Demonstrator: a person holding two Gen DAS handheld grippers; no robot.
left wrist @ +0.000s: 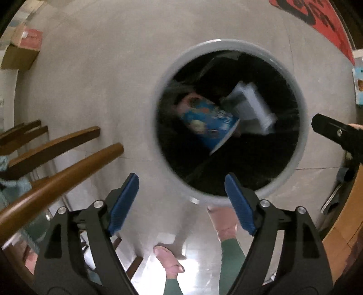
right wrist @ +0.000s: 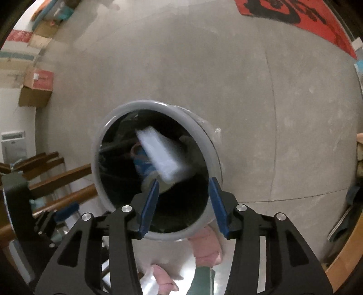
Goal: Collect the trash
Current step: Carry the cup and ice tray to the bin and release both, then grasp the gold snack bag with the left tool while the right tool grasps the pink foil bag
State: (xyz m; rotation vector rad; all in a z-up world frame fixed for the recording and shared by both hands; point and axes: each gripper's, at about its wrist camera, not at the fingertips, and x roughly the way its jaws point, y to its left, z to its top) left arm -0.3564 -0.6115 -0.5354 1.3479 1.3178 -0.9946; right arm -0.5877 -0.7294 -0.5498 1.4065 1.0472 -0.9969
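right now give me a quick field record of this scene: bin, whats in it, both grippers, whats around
bin: round grey-rimmed trash bin with a dark liner, standing on a grey floor
contents: blue printed package and white box, both blurred
left gripper: open, nothing between its blue pads, at the bin's near edge
right gripper: open, nothing between its pads, pointing down over the bin opening
nearby: wooden chair legs, cardboard boxes, red mat
person: pink slippers beside the bin
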